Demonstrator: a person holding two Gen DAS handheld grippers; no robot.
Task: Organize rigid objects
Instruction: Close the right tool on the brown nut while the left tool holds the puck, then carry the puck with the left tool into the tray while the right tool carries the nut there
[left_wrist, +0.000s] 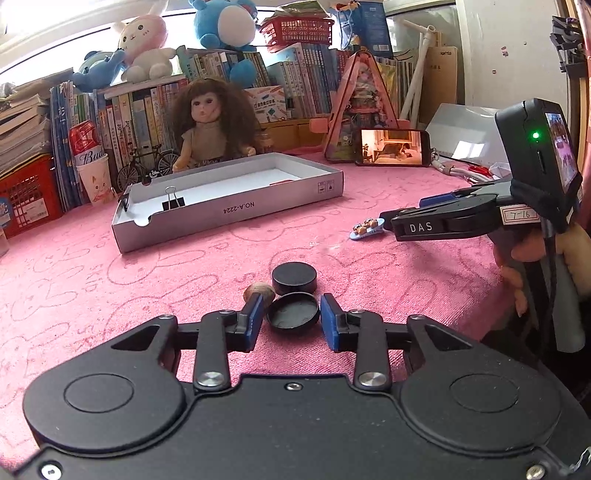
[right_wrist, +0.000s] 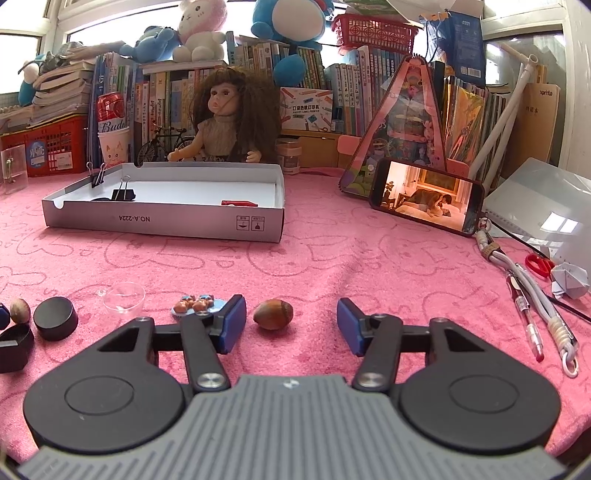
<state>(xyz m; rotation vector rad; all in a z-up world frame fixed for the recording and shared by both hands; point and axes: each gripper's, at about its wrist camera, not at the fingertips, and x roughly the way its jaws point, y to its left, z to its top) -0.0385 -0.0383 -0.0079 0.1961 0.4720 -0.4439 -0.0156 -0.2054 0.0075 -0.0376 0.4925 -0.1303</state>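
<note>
My left gripper (left_wrist: 292, 319) is open with its blue pads on either side of a shallow black round lid (left_wrist: 293, 312) lying on the pink cloth. A black puck-shaped cap (left_wrist: 294, 277) and a brown nut (left_wrist: 259, 291) lie just beyond it. My right gripper (right_wrist: 291, 325) is open around a brown hazelnut (right_wrist: 273, 314). A small blue clip with brown figures (right_wrist: 194, 304) lies by its left finger, and a clear plastic cup (right_wrist: 123, 297) lies further left. The grey cardboard box (right_wrist: 162, 221) holds binder clips (right_wrist: 123, 194) and a red item (right_wrist: 239, 203).
A doll (right_wrist: 225, 122), books, plush toys and red baskets line the back. A phone (right_wrist: 426, 195) leans on a triangular stand at the right. Cables, a pen (right_wrist: 528, 317), red scissors (right_wrist: 539, 264) and folded paper lie at the right edge.
</note>
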